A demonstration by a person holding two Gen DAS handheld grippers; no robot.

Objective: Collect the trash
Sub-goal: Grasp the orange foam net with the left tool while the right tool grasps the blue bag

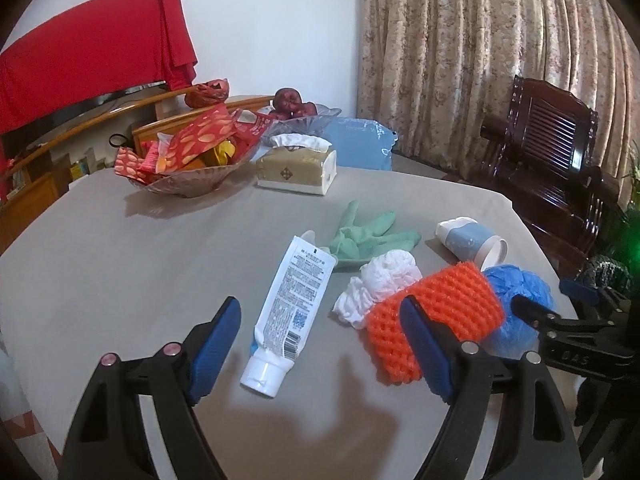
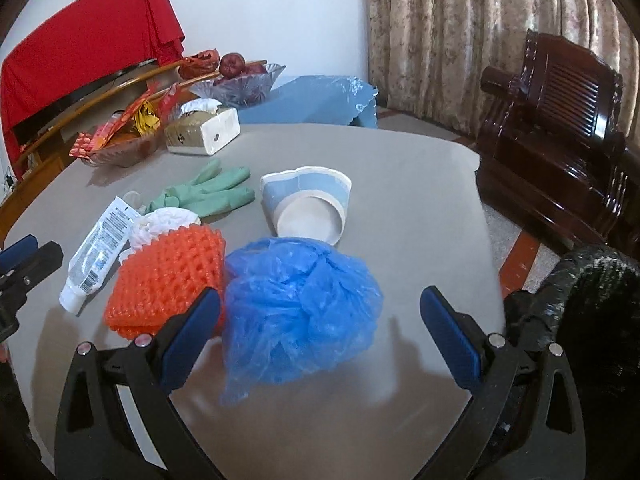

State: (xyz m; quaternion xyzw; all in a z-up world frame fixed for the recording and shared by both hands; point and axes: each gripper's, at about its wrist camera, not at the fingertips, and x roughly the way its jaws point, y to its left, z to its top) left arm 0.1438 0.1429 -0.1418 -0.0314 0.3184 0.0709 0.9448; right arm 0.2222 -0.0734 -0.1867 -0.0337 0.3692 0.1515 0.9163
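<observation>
While both grippers' fingers gape wide, trash litters the grey table (image 2: 400,168) beside floral curtains (image 2: 460,20).

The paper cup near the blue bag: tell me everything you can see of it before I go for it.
The paper cup lies on its side on the grey table, apart from both tools. It looks like thin paper: a blue band around a white body, with a cream base ring facing the right wrist camera. Its mouth end looks crushed and dented. The crumpled blue plastic bag sits just in front of it, overlapping its base edge in this view; whether they touch is unclear. The green glove lies to its left, apart.
</observation>
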